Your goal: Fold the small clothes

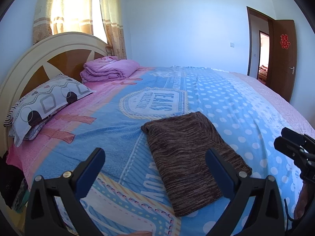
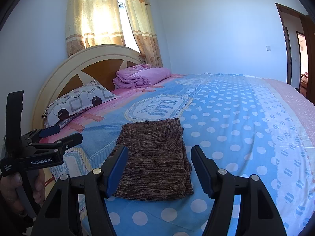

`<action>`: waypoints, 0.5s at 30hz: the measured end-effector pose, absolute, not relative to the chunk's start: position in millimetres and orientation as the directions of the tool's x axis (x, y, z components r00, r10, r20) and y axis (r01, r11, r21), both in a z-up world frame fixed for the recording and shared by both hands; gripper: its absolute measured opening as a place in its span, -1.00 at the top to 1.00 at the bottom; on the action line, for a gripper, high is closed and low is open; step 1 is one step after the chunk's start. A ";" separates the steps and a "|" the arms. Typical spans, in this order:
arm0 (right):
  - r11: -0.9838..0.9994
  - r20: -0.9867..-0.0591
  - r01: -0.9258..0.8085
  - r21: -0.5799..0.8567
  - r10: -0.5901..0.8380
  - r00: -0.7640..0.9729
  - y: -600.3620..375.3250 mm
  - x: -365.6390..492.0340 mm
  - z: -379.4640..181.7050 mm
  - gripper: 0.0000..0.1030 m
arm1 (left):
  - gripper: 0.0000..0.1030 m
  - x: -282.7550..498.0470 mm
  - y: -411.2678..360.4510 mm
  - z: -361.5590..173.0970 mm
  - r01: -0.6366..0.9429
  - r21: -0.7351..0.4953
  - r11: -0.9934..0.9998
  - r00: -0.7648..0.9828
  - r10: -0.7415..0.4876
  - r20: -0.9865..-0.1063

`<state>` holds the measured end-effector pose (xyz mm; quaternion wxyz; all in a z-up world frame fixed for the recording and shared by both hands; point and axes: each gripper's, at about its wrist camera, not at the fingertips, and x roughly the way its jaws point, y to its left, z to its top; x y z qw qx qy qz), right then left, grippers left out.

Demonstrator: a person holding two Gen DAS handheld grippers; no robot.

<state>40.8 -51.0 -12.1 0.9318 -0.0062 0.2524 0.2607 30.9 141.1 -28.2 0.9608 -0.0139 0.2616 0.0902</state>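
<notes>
1. We note a patterned pillow [image 1: 47,106] at the headboard [image 1: 29,63] end of the bed, with a folded purple quilt [image 1: 110,69] beside it.
2. Our left gripper [image 1: 155,155] hangs above the bedsheet [image 1: 110,137] with jaws spread wide, holding nothing.
3. The folded brown knit garment [image 2: 155,161] lies flat on the sheet near the bed's near edge.
4. Our right gripper [image 2: 159,155] hovers over the garment, jaws wide apart and empty.
</notes>
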 end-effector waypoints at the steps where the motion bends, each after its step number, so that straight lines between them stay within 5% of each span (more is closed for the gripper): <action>1: 0.864 -0.473 -0.490 0.119 0.483 0.737 -50.7 40.5 -11.7 -0.31 | -1.00 30.9 142.3 -27.8 -0.188 0.023 0.982 0.847 0.174 -0.503; 15: 0.860 -0.480 -0.498 0.108 0.484 0.732 -46.2 39.6 -15.2 -0.31 | -1.00 33.7 154.1 -35.3 -0.248 0.052 0.967 0.833 0.241 -0.498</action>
